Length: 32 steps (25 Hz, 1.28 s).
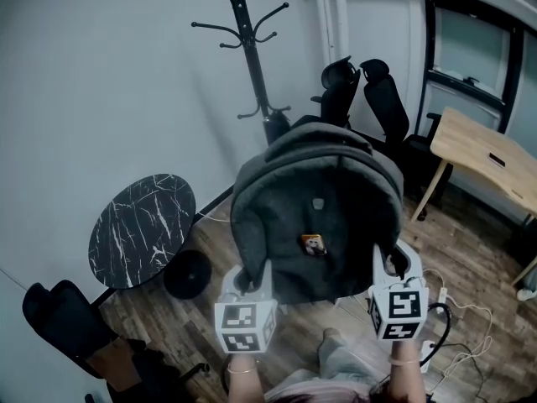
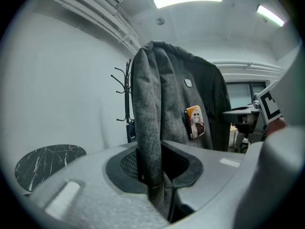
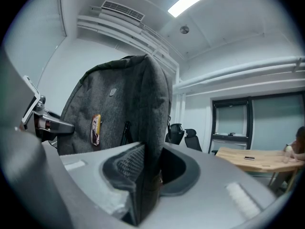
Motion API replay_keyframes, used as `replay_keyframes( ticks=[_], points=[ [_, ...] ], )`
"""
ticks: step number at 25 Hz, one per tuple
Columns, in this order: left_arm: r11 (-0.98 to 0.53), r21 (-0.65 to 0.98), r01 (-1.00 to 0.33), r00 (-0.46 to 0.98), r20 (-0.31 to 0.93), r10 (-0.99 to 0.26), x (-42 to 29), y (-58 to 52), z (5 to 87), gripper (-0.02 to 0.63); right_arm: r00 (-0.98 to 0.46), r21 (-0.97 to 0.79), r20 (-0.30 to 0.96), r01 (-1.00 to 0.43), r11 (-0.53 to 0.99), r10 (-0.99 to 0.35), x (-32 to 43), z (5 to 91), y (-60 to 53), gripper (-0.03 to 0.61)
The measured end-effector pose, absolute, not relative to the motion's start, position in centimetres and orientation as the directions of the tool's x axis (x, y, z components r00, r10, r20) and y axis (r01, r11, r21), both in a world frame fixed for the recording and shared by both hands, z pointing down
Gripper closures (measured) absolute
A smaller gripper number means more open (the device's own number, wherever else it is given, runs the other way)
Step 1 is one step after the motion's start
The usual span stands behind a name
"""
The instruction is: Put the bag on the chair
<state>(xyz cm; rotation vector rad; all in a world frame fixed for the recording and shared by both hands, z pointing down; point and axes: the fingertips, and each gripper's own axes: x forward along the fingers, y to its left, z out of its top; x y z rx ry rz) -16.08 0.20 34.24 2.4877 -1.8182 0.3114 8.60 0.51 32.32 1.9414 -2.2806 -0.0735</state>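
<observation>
Left hand-held gripper (image 1: 248, 280), right hand-held gripper (image 1: 392, 269) clamped bag (image 1: 315, 212) sides; thin fabric pinch risked slipping before chair (image 1: 339, 92), 12 o'clock.

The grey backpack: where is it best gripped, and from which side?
At its lower side edges, one gripper from each side, as the left gripper and right gripper show: the backpack is wide and soft, and its edge fabric pinches thin.

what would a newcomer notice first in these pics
A big grey backpack fills the middle, one side clamped in the left gripper, the other in the right gripper. An orange badge sits on its front; behind rises a black coat stand, with a round black marble-look table at left.
</observation>
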Motion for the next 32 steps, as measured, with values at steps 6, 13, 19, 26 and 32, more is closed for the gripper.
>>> replay_keyframes(
  ticks=[6,13,19,26,32],
  points=[
    [-0.311,-0.079,-0.947,0.290,0.200,-0.936,-15.2,-3.3,34.6,0.532,-0.156,0.128,0.089,-0.978,0.166,-0.984,9.4,32.8,-2.8,0.497],
    [-0.305,-0.067,-0.950,0.283,0.229,-0.931,-13.8,-7.3,35.6,0.532,-0.160,0.128,0.114,-0.976,0.175,-0.980,10.7,33.7,-7.1,0.497],
    [-0.278,-0.075,-0.958,0.254,0.237,-0.938,-13.0,-10.5,35.9,0.532,-0.188,0.129,0.119,-0.971,0.203,-0.975,11.6,34.1,-10.9,0.497],
    [-0.230,-0.075,-0.970,0.206,0.244,-0.948,-12.4,-14.1,37.2,0.531,-0.233,0.139,0.124,-0.958,0.249,-0.965,12.4,35.0,-15.4,0.497],
    [-0.191,-0.055,-0.980,0.172,0.251,-0.953,-12.1,-15.6,38.4,0.531,-0.274,0.154,0.137,-0.943,0.293,-0.952,12.4,36.0,-17.8,0.497]
  ],
)
